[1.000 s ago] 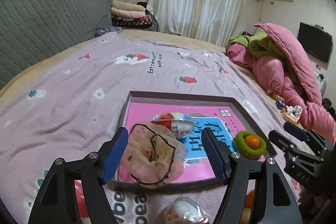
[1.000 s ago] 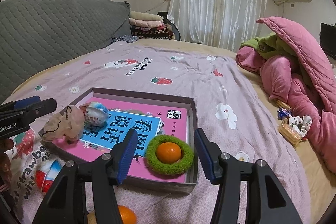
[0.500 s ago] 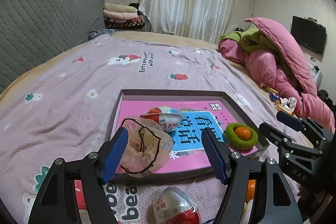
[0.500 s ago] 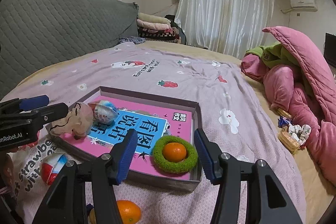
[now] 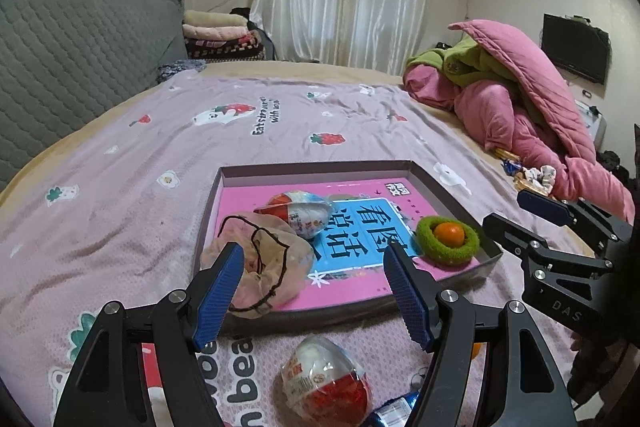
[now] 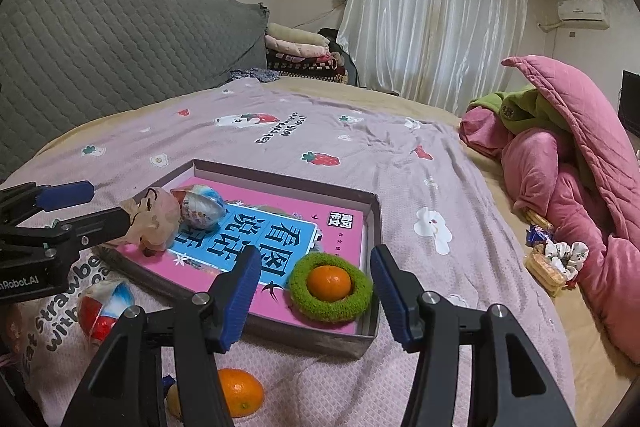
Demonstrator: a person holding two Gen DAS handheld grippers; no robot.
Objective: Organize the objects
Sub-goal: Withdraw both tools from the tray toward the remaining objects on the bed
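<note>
A shallow grey tray (image 5: 316, 167) on the bed holds a pink book (image 5: 360, 227), a foil-wrapped toy egg (image 5: 300, 213), a crumpled pink pouch (image 5: 260, 267) and a green ring (image 5: 448, 239) with a small orange in it. My left gripper (image 5: 316, 291) hangs open and empty before the tray's near edge, above a second toy egg (image 5: 324, 379) on the sheet. My right gripper (image 6: 316, 293) is open and empty, just short of the green ring (image 6: 332, 287). A loose orange (image 6: 240, 391) lies below it. The left gripper (image 6: 68, 211) shows at the left beside the pouch (image 6: 152, 223).
The bed has a mauve strawberry-print sheet (image 5: 240, 131). A heap of pink and green quilts (image 5: 520, 107) fills the right side, with small wrapped items (image 6: 556, 259) at its foot. A grey padded headboard (image 6: 120, 39) runs along the left.
My left gripper has drawn back from the tray, so the pouch is farther off and the egg on the sheet is in fuller view. The right gripper has barely moved.
</note>
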